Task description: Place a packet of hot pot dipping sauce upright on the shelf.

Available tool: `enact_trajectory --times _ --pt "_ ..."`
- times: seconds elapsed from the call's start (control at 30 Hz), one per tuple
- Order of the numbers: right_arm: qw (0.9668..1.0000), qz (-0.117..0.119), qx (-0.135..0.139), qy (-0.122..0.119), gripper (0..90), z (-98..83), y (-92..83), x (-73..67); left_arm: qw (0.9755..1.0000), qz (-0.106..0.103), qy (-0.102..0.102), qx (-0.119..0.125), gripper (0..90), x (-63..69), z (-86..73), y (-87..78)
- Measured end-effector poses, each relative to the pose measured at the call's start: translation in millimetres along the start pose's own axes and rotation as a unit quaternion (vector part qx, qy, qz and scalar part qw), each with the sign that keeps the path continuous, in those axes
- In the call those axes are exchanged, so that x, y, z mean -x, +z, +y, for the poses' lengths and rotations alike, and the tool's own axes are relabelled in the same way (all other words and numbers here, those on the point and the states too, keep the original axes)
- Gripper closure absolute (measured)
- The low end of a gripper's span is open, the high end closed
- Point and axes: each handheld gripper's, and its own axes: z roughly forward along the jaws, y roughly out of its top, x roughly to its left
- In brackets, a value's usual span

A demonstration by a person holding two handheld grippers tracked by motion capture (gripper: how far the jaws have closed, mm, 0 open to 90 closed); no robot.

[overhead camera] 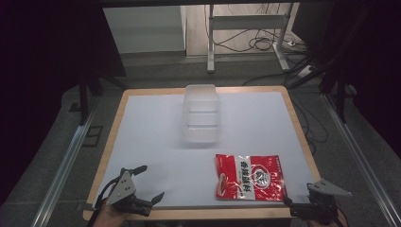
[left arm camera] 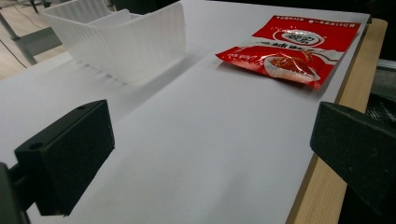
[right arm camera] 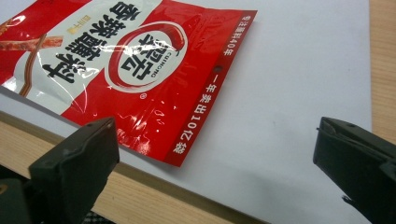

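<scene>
A red snack packet [overhead camera: 249,177] with white print lies flat on the white mat near the front right edge. In the right gripper view the packet [right arm camera: 116,60] reaches to just in front of the left jaw. My right gripper [overhead camera: 299,195] is open and empty, low over the front right corner, right of the packet; its jaws stand wide apart [right arm camera: 215,158]. A clear ribbed plastic container [overhead camera: 201,113] sits mid-table toward the back. My left gripper [overhead camera: 150,182] is open and empty at the front left [left arm camera: 210,154], looking at the container [left arm camera: 121,37] and the packet [left arm camera: 292,49].
The white mat [overhead camera: 156,132] covers a table with a wooden rim [overhead camera: 298,123]. Metal rails [overhead camera: 61,170] run along both sides on the grey floor. Beyond the table stands a white desk frame [overhead camera: 246,23] with loose cables [overhead camera: 257,42].
</scene>
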Motion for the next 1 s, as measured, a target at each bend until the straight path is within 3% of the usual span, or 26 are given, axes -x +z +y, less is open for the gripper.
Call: enact_trajectory --times 0.2,0.43,1.0 --pt "0.9995 0.009 0.019 0.022 0.8 -2.4 -2.7 7.7 0.9999 -0.009 -0.011 -0.001 0.0 -0.6 -0.8 0.9" --pt "0.9994 0.01 0.022 0.024 0.7 -3.3 -2.7 10.8 0.9998 -0.012 -0.013 -0.002 0.0 -0.7 -0.9 1.5" --pt "0.9999 0.01 0.009 -0.001 0.7 -0.6 4.1 8.5 0.9998 -0.014 -0.011 -0.008 0.0 -0.9 -1.2 2.0"
